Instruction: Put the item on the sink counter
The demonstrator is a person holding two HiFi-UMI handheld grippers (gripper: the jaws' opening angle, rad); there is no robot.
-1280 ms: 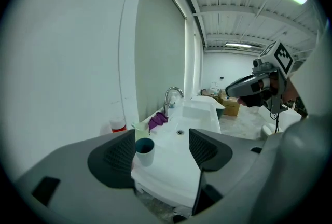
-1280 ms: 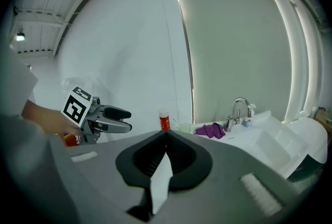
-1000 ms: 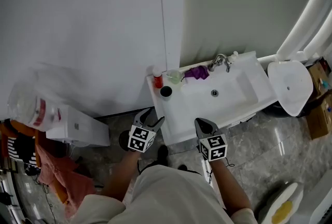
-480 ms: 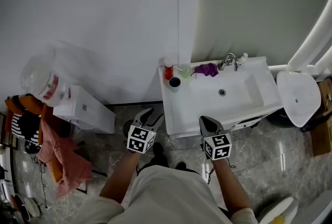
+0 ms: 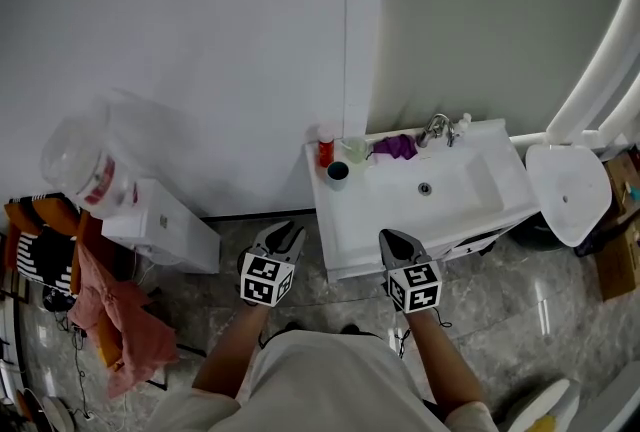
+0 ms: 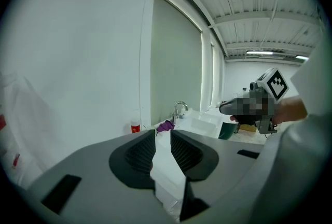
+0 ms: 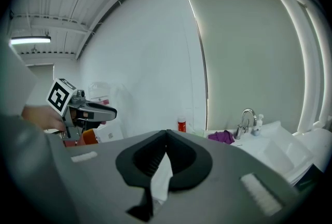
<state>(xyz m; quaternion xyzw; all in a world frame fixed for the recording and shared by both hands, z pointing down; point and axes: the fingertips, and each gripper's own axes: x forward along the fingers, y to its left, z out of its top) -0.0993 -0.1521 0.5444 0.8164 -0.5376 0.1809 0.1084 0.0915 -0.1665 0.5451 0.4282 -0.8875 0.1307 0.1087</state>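
The white sink counter stands against the wall ahead. On its back edge are a red bottle, a pale green cup, a dark cup, a purple cloth and a faucet. My left gripper hovers over the floor just off the counter's front left corner. Its jaws are closing to a narrow gap with nothing between them. My right gripper hangs at the counter's front edge, shut and empty. The red bottle and purple cloth also appear far off.
A white water dispenser with a clear jug stands left of the counter. Pink and orange cloths hang at the far left. A white toilet lid is right of the sink. The floor is grey marble tile.
The left gripper's jaws have narrowed from wide apart to a thin gap. Both grippers stay in front of the counter; the head view has shifted a little to the left.
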